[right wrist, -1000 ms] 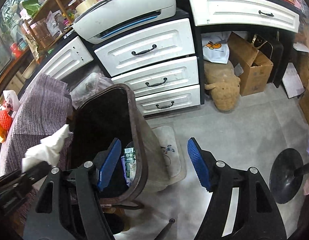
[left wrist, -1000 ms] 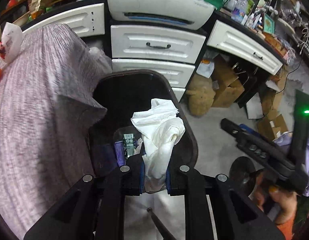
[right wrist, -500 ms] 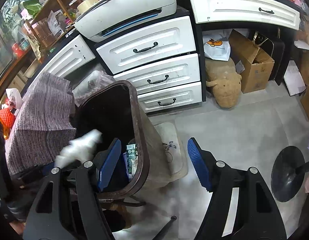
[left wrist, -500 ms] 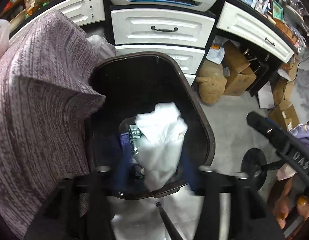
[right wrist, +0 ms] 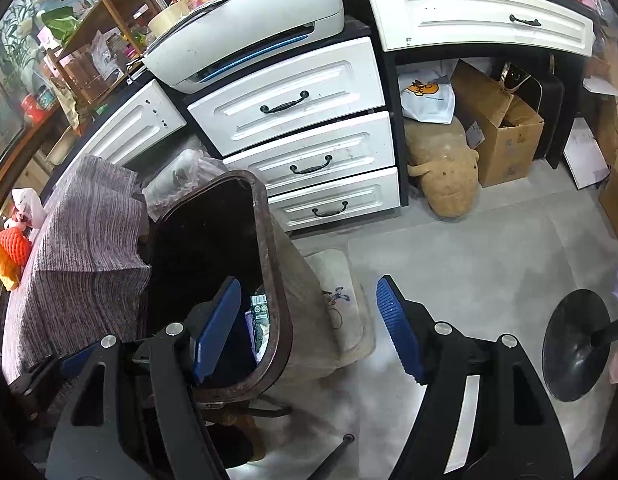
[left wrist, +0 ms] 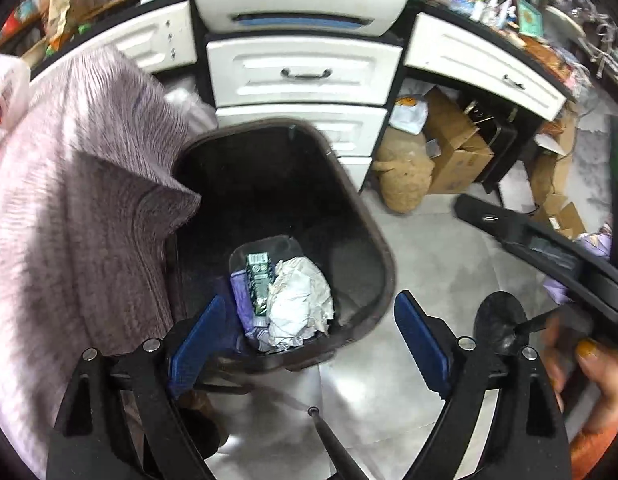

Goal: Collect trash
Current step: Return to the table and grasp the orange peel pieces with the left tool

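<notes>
Dim indoor light, strong fisheye bending with black corners, left view motion-blurred, pale floor glare.

The dark oval plastic trash bin [left wrist: 373,240] stands on the floor before the white drawer unit [left wrist: 305,70], a purple knitted cloth [left wrist: 77,200] at its left. Inside lie crumpled white paper [left wrist: 299,304] and, left of it, a green carton [left wrist: 259,284]. A printer [right wrist: 253,28] sits above the drawers.

white drawers [right wrist: 293,120] back a grey tiled floor [right wrist: 489,264].
</notes>
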`<state>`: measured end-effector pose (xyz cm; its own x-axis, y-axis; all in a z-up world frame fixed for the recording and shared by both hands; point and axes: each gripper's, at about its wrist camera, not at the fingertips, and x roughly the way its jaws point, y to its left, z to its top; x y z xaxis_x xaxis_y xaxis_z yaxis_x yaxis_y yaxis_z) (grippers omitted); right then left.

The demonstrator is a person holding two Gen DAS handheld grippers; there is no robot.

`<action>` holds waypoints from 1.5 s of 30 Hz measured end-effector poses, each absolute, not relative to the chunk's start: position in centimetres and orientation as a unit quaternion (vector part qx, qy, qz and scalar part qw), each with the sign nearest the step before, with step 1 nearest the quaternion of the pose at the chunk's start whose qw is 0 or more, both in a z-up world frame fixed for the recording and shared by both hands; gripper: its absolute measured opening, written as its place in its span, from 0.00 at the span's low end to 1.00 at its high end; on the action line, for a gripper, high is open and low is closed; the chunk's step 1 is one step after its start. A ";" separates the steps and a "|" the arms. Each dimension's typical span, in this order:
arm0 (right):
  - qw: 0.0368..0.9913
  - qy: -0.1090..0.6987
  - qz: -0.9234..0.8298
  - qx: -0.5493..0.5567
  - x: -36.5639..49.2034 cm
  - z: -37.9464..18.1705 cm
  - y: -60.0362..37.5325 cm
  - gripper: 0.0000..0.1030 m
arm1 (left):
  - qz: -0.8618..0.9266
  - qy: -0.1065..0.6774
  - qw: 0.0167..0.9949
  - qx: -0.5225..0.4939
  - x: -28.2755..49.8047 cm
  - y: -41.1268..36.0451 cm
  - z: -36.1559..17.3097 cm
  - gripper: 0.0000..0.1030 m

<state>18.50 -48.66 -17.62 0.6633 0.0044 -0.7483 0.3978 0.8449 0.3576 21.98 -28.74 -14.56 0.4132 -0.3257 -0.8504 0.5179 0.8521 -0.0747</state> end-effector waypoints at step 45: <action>0.925 0.327 0.174 0.086 27.1 -3.5 -24.0 0.79 | -0.042 0.349 0.936 -0.033 26.6 -0.7 -3.3 0.84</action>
